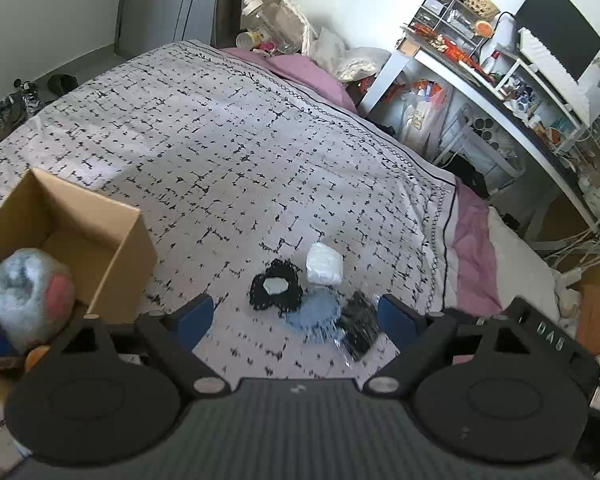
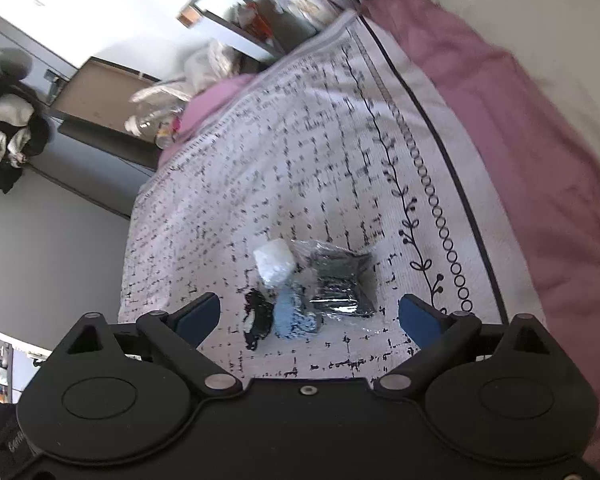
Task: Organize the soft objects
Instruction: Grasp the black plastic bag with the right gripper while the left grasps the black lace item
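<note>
At far left an open cardboard box, cut off by the frame edge, holds a fuzzy grey ball with a pink patch (other contents too hidden to name). On the patterned bedspread lie a black furry ring, a white crumpled wad, a blue soft piece and a dark plastic-wrapped packet, blurred. The left gripper and right gripper both gape wide, holding nothing.

Both the left hand-held gripper and the right hand-held gripper point downward, jaws wide apart, holding nothing.
</note>
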Demonstrator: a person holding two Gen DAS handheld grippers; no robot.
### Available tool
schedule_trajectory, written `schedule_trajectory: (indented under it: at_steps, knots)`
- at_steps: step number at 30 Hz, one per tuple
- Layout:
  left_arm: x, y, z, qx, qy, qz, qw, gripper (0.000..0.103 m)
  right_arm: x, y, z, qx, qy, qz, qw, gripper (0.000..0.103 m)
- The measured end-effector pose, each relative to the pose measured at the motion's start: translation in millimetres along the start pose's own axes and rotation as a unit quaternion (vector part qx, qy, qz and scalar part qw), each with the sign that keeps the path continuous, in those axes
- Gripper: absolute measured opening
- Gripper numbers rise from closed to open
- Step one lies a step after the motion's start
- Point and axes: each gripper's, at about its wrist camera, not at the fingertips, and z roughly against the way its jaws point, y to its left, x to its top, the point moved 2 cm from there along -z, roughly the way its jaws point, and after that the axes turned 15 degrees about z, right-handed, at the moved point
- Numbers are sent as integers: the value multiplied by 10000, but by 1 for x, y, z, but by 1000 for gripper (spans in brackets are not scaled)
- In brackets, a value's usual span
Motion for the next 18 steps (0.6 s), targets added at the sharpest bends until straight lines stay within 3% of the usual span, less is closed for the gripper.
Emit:
schedule_trajectory:
  at_steps: [4,18]
  knots:
    - [5,1,-31,37,140,141,9998,81,0,-6,-19,-37,93,-15,9999,93]
    - [3,7,-127,360,566,309,9973,80,7,-24,-79,-305,432,31,9986,93]
